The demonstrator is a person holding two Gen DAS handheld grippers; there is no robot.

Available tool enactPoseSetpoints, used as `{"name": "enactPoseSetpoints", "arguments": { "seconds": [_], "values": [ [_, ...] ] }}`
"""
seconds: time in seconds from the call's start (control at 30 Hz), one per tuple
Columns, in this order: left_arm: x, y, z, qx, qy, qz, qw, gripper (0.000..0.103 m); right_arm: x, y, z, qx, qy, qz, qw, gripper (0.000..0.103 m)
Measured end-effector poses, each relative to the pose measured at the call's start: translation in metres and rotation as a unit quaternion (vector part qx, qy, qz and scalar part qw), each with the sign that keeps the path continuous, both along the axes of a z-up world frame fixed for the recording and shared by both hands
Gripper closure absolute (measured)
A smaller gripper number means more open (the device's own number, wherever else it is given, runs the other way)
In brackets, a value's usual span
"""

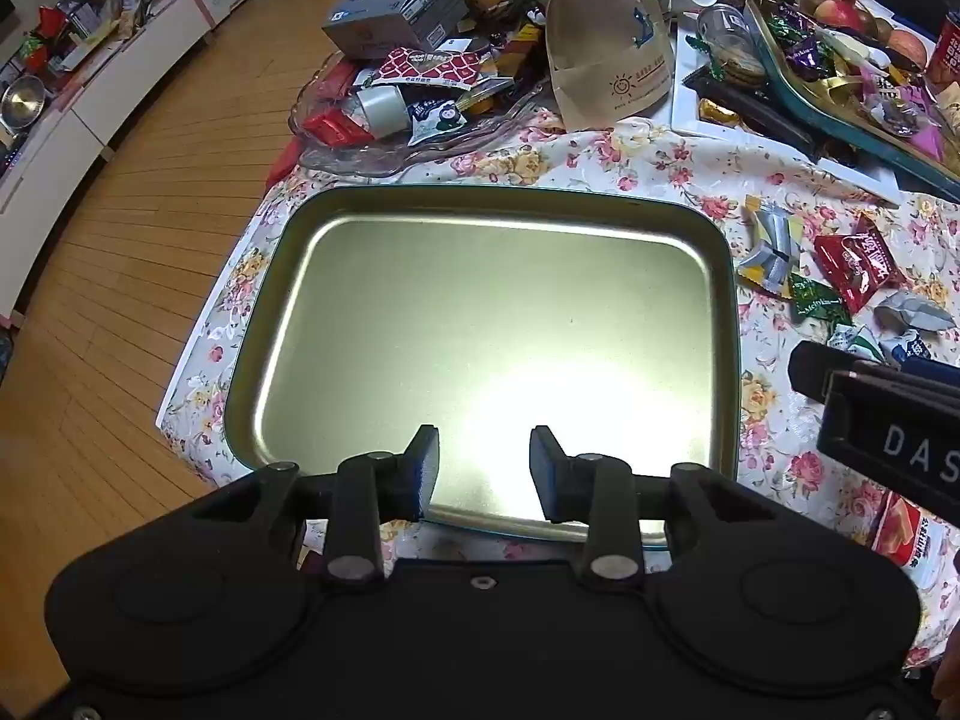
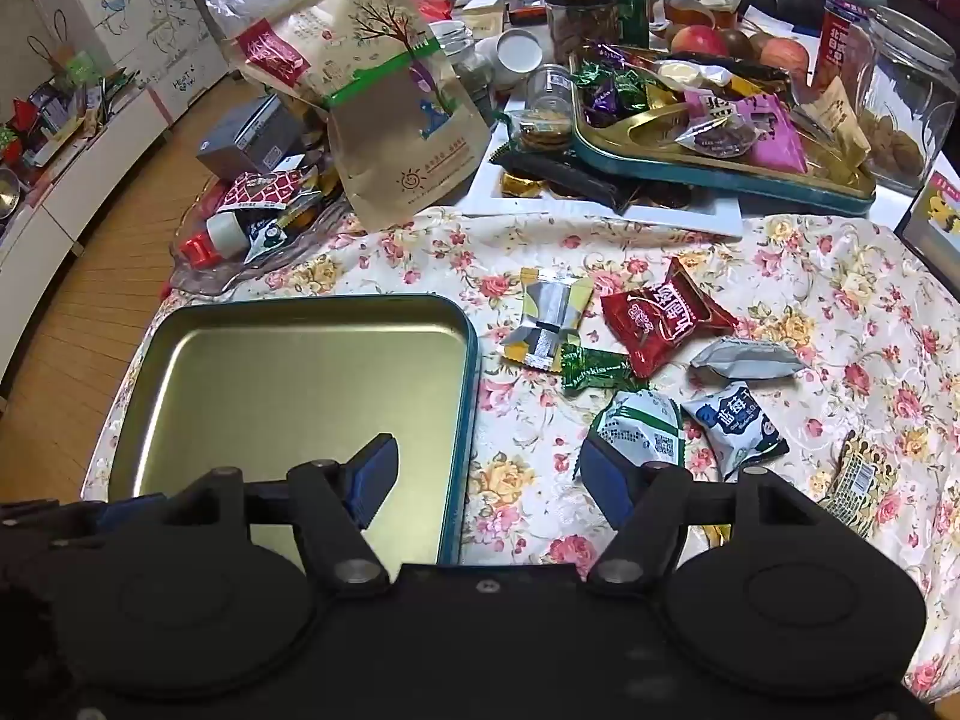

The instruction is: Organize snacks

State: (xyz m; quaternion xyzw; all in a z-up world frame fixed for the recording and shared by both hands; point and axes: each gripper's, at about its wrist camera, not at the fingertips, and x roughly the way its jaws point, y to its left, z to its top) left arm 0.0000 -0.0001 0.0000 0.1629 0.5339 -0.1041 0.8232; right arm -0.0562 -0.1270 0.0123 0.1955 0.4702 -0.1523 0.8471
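Note:
An empty gold tin tray with a teal rim (image 1: 723, 300) (image 2: 465, 396) lies on the floral tablecloth. My left gripper (image 1: 483, 474) is open and empty above the tray's near edge. My right gripper (image 2: 489, 477) is open and empty over the tray's right rim. Several wrapped snacks lie right of the tray: a silver-yellow packet (image 2: 549, 318) (image 1: 771, 246), a red packet (image 2: 663, 318) (image 1: 858, 264), a green candy (image 2: 594, 369), a grey packet (image 2: 747, 360), a green-white packet (image 2: 642, 423) close to the right finger, and a blue-white packet (image 2: 741, 426).
A glass dish of snacks (image 2: 240, 228) (image 1: 384, 114), a kraft paper bag (image 2: 396, 120) (image 1: 606, 48) and a second teal tray full of sweets (image 2: 720, 174) stand behind. A plastic jar (image 2: 906, 96) stands far right. The table edge and wooden floor (image 1: 138, 228) are at left.

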Motion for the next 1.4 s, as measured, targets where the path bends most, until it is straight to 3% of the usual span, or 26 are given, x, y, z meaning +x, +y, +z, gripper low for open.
{"name": "enactPoseSetpoints", "arguments": {
  "seconds": [0.17, 0.3, 1.4],
  "values": [
    [-0.001, 0.0, 0.0, 0.004, -0.003, -0.003, 1.0, 0.059, -0.007, 0.001, 0.003, 0.004, -0.012, -0.001, 1.0, 0.031],
    [-0.002, -0.004, 0.001, 0.004, -0.003, -0.005, 1.0, 0.059, 0.001, -0.001, -0.001, 0.002, 0.007, -0.001, 1.0, 0.031],
    [-0.004, 0.001, 0.002, -0.003, 0.0, -0.017, 0.9998, 0.059, 0.006, 0.001, -0.004, 0.001, 0.031, -0.009, 0.999, 0.031]
  ]
}}
